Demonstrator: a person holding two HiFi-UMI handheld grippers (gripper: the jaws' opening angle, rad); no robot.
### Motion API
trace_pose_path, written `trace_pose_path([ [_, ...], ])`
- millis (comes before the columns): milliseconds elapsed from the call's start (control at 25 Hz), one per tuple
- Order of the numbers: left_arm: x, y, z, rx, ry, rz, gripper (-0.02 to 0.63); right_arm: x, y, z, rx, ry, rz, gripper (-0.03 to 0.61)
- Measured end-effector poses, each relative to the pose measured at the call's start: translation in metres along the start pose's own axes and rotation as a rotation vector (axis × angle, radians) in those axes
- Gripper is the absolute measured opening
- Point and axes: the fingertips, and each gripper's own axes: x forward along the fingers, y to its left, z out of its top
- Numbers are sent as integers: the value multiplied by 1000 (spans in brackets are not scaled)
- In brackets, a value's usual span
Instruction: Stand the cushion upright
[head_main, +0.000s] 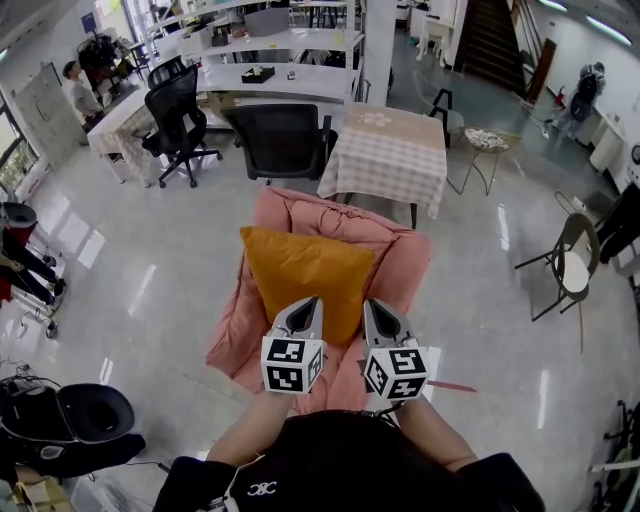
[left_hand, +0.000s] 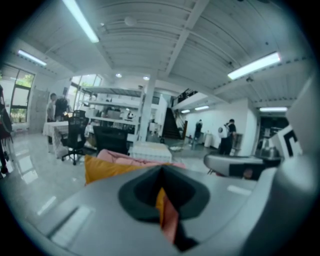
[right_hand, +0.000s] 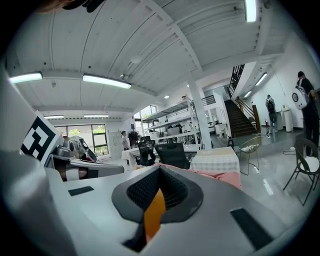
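An orange cushion (head_main: 300, 275) stands upright on a pink padded armchair (head_main: 400, 262), leaning against its back. My left gripper (head_main: 308, 301) and right gripper (head_main: 373, 304) sit side by side at the cushion's lower edge, tips pointing at it. In the left gripper view the jaws (left_hand: 161, 168) meet at the tip, with the cushion (left_hand: 107, 169) and the armchair (left_hand: 125, 156) beyond. The right gripper (right_hand: 160, 169) also has its jaws together, and orange shows through the slit behind the tips. I cannot tell whether either tip touches the cushion.
A table with a checked cloth (head_main: 385, 150) and a black office chair (head_main: 280, 140) stand just behind the armchair. A folding chair (head_main: 570, 265) is at the right and a black seat (head_main: 75, 420) at the lower left. Shiny floor surrounds the armchair.
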Motion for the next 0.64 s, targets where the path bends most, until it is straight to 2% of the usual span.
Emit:
trace_pose_path([
  [160, 2, -5, 1, 1, 0, -16, -3, -3, -2, 3, -1, -21, -18, -9],
  [640, 10, -19, -5, -3, 8, -44, -3, -7, -11, -5, 8, 0, -15, -9],
])
